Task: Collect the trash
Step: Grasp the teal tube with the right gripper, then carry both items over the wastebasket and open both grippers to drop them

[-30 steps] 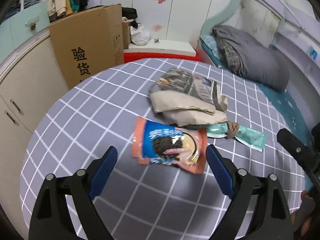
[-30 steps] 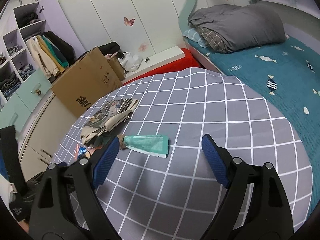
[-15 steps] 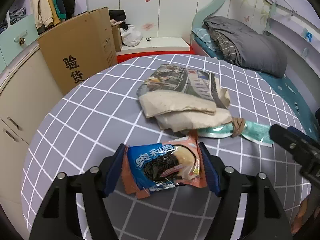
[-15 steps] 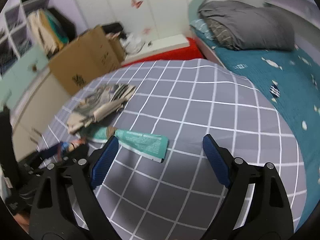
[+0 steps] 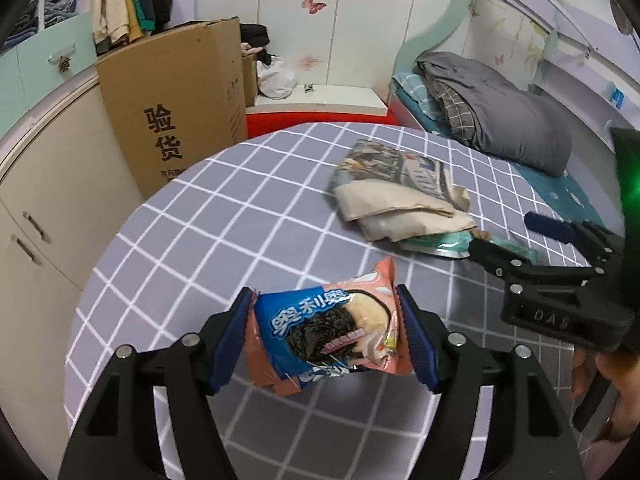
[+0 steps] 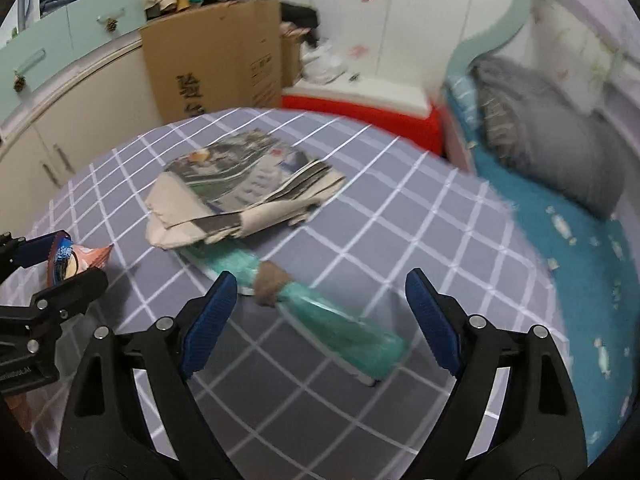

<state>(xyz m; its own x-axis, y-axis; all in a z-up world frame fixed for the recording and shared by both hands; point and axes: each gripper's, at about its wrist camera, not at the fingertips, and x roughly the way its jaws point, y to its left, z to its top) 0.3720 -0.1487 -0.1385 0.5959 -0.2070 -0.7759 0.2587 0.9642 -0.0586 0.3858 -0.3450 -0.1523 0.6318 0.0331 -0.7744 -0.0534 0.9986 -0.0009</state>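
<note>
Between my left gripper's (image 5: 326, 340) blue pads sat the pink-and-blue foil cookie packet (image 5: 328, 330), pinched at both side seams, lifted off the grey checked tablecloth (image 5: 224, 224). Judged light, crinkly, slippery. My right gripper (image 6: 320, 320) hung wide open, empty, over the teal plastic wrapper (image 6: 340, 324); best grasped mid-length.

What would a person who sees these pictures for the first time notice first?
First, the blue and pink cookie packet clamped between the fingers of the left gripper, lifted above the grey checked tablecloth. Next, the folded newspaper at the middle of the table, with a crumpled teal wrapper lying beside it, partly under its near edge. The right gripper is open over that wrapper.
</note>
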